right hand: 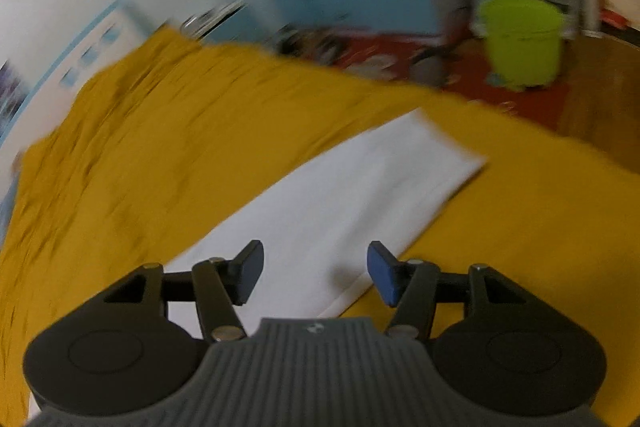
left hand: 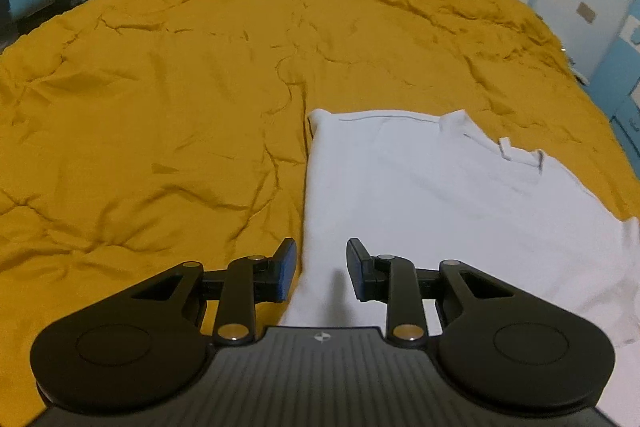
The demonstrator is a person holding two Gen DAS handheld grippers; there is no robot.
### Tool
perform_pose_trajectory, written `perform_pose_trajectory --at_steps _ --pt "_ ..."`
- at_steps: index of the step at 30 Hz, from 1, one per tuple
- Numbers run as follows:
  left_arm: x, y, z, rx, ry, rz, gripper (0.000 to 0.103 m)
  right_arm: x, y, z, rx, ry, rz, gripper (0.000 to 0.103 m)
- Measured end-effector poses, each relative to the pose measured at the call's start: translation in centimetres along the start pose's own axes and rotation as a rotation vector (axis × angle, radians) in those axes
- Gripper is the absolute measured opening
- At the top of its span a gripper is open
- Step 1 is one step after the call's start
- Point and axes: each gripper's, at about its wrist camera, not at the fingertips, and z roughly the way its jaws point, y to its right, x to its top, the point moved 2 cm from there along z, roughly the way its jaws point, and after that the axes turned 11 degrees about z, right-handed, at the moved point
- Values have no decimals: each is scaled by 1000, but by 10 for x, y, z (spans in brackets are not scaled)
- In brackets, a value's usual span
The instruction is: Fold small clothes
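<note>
White shirt on a yellow bedspread

The bedspread (left hand: 168, 99) is creased; the shirt (left hand: 432, 195) lies flat on it, partly folded. Left gripper (left hand: 321, 269) and right gripper (right hand: 315, 273) hang above the shirt, jaws apart, holding nothing.

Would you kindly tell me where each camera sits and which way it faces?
Left wrist: on the left tool, angled down over the white shirt on the mustard bedspread; only its open fingers show.
Right wrist: on the right tool, angled down along the shirt toward a green bucket; only its open fingers show; blurred.
Shared: shirt and bedspread.
</note>
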Motion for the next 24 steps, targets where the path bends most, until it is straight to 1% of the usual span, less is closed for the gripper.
perform_pose_trajectory --at_steps 4,6,8,11,12,13,15,17,19,22,24 --pt "5 8 11 27 -11 -4 34 28 44 10 -44 34 107 53" --pt "6 12 15 40 -17 2 34 32 56 19 -82 44 131 52" --pt "4 13 18 54 -23 4 34 35 66 29 -89 40 161 49" --pt "2 14 21 69 -31 2 34 41 78 40 -71 39 208 29" --pt "2 14 21 73 -32 2 34 41 78 41 -69 44 208 14" --pt "2 14 19 72 -29 1 34 45 76 44 -65 45 204 3" --pt "3 12 15 70 -21 -5 34 48 68 42 -68 75 173 0" --pt "4 8 9 70 -9 -8 34 49 48 32 -69 118 93 0" --pt "6 4 4 77 -2 -11 34 48 21 14 -60 152 6 0" --pt "7 -3 -6 78 17 -18 34 46 -29 -26 3 195 -104 0" --pt "6 -9 -15 67 35 -33 34 42 -73 -56 67 219 -177 0"
